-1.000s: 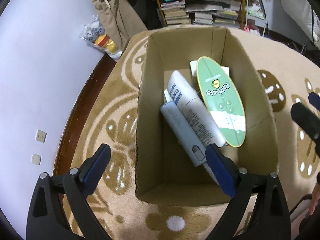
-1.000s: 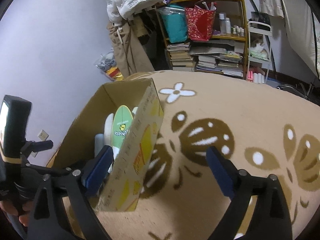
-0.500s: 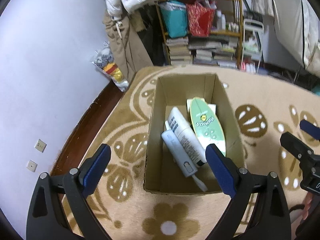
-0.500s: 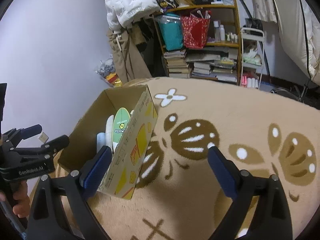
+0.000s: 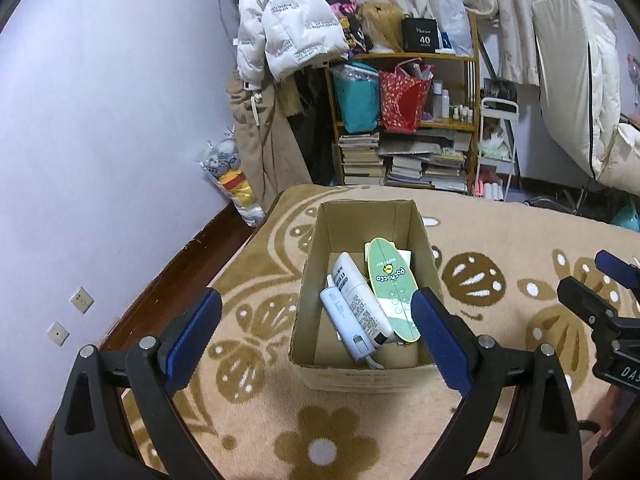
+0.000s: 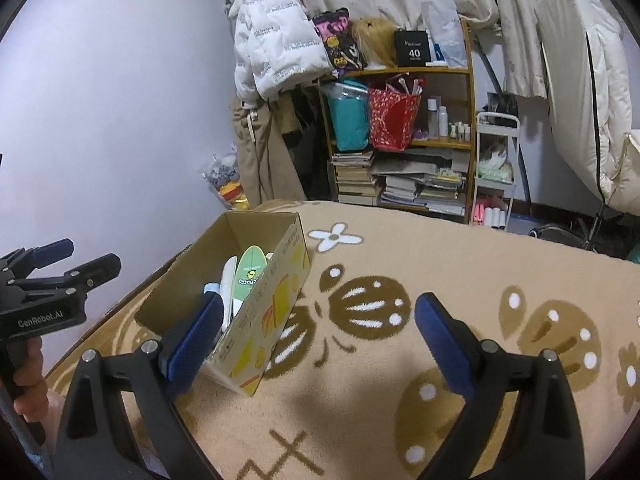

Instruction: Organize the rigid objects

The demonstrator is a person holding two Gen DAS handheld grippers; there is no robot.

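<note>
Left wrist view: the left gripper [image 5: 316,336] hangs above the cardboard box [image 5: 352,380], jaws spread wide and holding nothing. The box stands on the patterned rug [image 5: 256,408]. Inside it lie a green board [image 5: 390,280], a white bottle [image 5: 358,300] and a pale tube [image 5: 340,316], packed side by side against the right wall; the left half of the box floor is bare. A flat white item lies under the board and cannot be identified.

Right wrist view: the right gripper [image 6: 316,336] is also spread wide and empty, positioned beside the box over open rug. A hand [image 6: 30,380] grips the left tool's handle at the frame edge.

No loose item remains visible on the rug, so the sorting appears finished or close to it.

Hazards:
- A low sideways sweep of either gripper could strike the box wall and tip or slide the light carton.
- The board leans on the bottle; a knock could shift the stack.
- Any item outside both views would be missed.
</note>
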